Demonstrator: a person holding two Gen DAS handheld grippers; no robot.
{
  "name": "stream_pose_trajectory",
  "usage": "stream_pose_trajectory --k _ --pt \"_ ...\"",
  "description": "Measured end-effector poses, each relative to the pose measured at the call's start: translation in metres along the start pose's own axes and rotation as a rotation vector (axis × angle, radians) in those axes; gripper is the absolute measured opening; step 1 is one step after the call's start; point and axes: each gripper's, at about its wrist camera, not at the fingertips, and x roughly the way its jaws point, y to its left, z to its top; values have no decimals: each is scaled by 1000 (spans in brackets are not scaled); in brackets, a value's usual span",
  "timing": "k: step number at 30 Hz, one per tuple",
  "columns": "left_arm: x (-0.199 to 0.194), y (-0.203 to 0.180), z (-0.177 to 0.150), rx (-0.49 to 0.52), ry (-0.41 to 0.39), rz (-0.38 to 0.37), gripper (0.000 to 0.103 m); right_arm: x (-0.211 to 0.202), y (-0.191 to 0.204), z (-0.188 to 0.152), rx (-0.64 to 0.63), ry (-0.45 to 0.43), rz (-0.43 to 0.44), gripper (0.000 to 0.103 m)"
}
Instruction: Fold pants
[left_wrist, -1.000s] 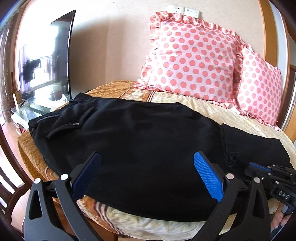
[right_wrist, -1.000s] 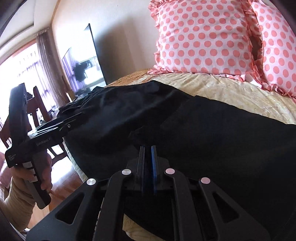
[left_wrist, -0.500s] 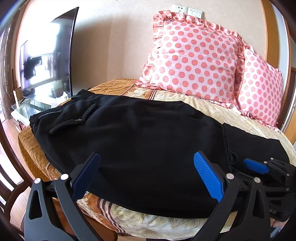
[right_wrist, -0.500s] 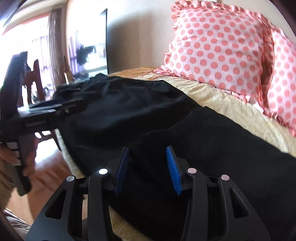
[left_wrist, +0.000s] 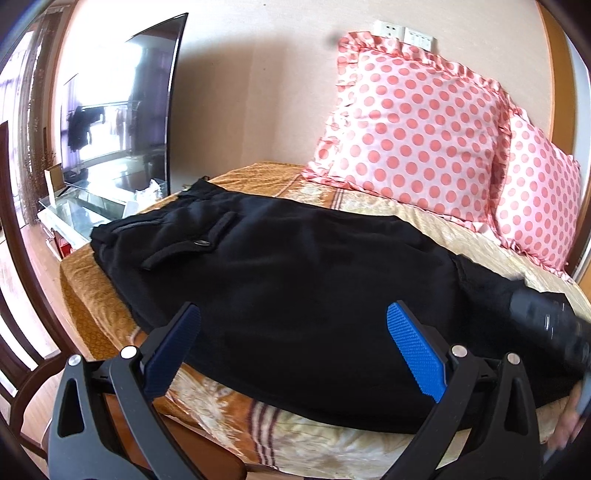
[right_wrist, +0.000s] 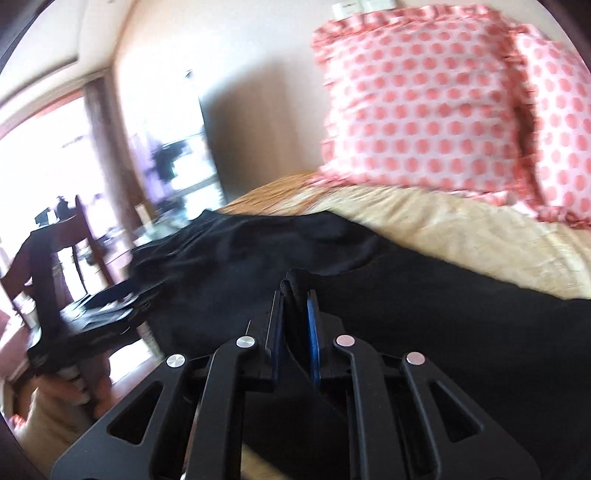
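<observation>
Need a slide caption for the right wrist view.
Right gripper shut on a fold of black pants on the bed.

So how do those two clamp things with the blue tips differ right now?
The left gripper has its jaws spread wide and holds nothing; the right gripper is closed, pinching a bunch of the black pants. The left one hangs at the bed edge, short of the cloth; the right one sits over the pants. Both have black frames and blue pads.

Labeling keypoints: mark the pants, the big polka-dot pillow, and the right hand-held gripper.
pants (left_wrist: 314, 295), left wrist view, middle of the black fabric
big polka-dot pillow (left_wrist: 413, 136), left wrist view, centre of its face
right hand-held gripper (right_wrist: 295, 295), right wrist view, between fingertips
</observation>
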Motion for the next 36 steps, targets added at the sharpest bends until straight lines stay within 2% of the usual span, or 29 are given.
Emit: stream_pose_trajectory --k 4,6,7,9,12,15,16,18,20,23,25,27,31,33,36 --pt "-1 13 5 -24 -5 36 101 18 10 -21 -87 92 -34 14" --pt "-2 22 7 -42 -7 48 101 15 15 -24 -110 107 -17 33" --pt "-3 28 10 -54 -9 59 101 13 17 -23 -115 107 -7 36" --pt "-5 43 15 -84 -15 88 101 3 18 -18 -99 64 15 36" --pt "-5 63 23 -138 -13 102 101 -3 8 -10 -53 -4 -38 36" --pt "-3 89 29 -224 4 122 101 15 3 -12 -57 67 -113 36" --pt "-2 96 30 -244 13 126 101 22 3 -17 -64 97 -112 36" --pt "2 112 32 -288 39 123 101 19 5 -19 -72 91 -92 36" --pt "8 126 34 -338 73 102 101 17 2 -19 -55 103 -74 37" --pt "23 147 39 -432 124 26 101 16 -11 -20 8 105 -51 49" --pt "35 162 43 -515 161 -32 101 12 -15 -22 29 101 -34 50" --pt "43 170 44 -561 183 -52 101 12 -13 -23 22 99 -37 51" --pt "51 180 50 -623 209 -84 101 14 -13 -23 14 95 -36 53" --pt "53 181 49 -650 219 -123 101 15 -13 -23 13 95 -25 61" --pt "58 184 52 -671 233 -158 101 16 -7 -24 -27 92 -40 64"
